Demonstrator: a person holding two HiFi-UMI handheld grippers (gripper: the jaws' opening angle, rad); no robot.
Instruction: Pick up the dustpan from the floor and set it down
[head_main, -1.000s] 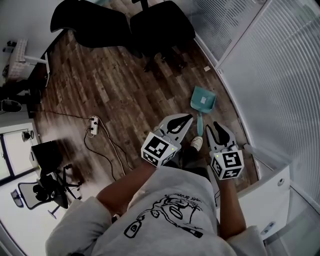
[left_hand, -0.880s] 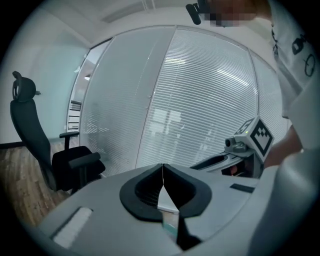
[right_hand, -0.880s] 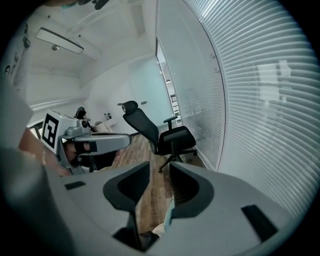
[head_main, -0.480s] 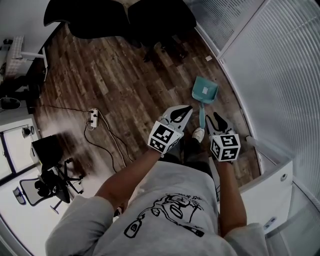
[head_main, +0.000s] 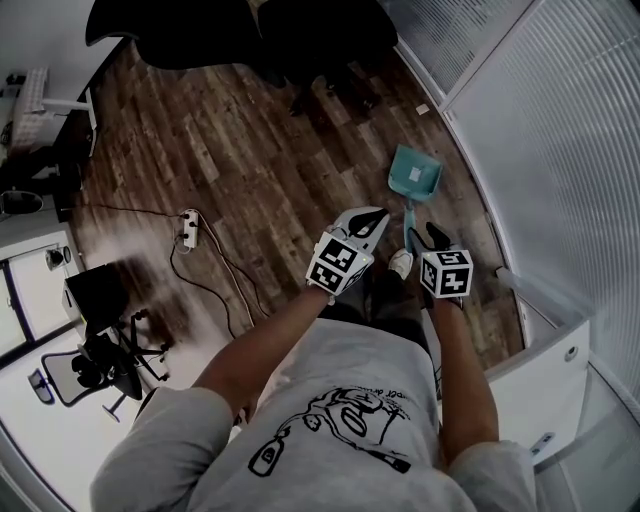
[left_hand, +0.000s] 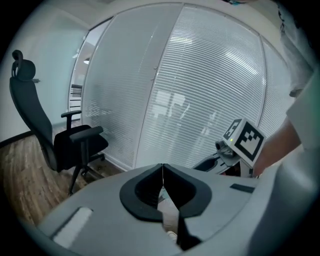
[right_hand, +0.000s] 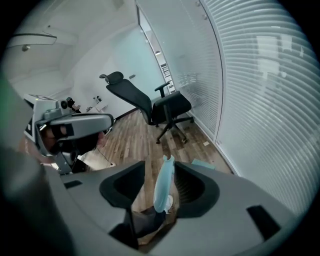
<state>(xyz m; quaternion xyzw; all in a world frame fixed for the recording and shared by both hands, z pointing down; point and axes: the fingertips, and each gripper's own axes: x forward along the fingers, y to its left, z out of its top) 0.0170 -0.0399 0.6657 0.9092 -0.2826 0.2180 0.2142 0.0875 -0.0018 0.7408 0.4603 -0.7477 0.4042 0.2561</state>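
A teal dustpan (head_main: 413, 175) rests on the wood floor by the glass wall, its handle (head_main: 408, 215) pointing back toward me. In the right gripper view that handle (right_hand: 163, 185) stands between the jaws of my right gripper (right_hand: 160, 186), and a bit of the pan (right_hand: 202, 164) shows beyond. These jaws have just been opening; a gap shows left of the handle, so the pads do not press it. In the head view my right gripper (head_main: 430, 238) sits at the handle's near end. My left gripper (head_main: 366, 220) hangs to its left, shut and empty (left_hand: 162, 176).
Two black office chairs (head_main: 250, 30) stand at the far side. A power strip (head_main: 187, 228) with trailing cables lies on the floor to the left. A blind-covered glass wall (head_main: 540, 150) runs along the right, with a white cabinet (head_main: 540, 370) near me. My shoe (head_main: 400, 264) is beside the handle.
Both grippers have sunk toward the floor. The right one has come down around the near end of the dustpan's handle, and the left one has followed beside it.
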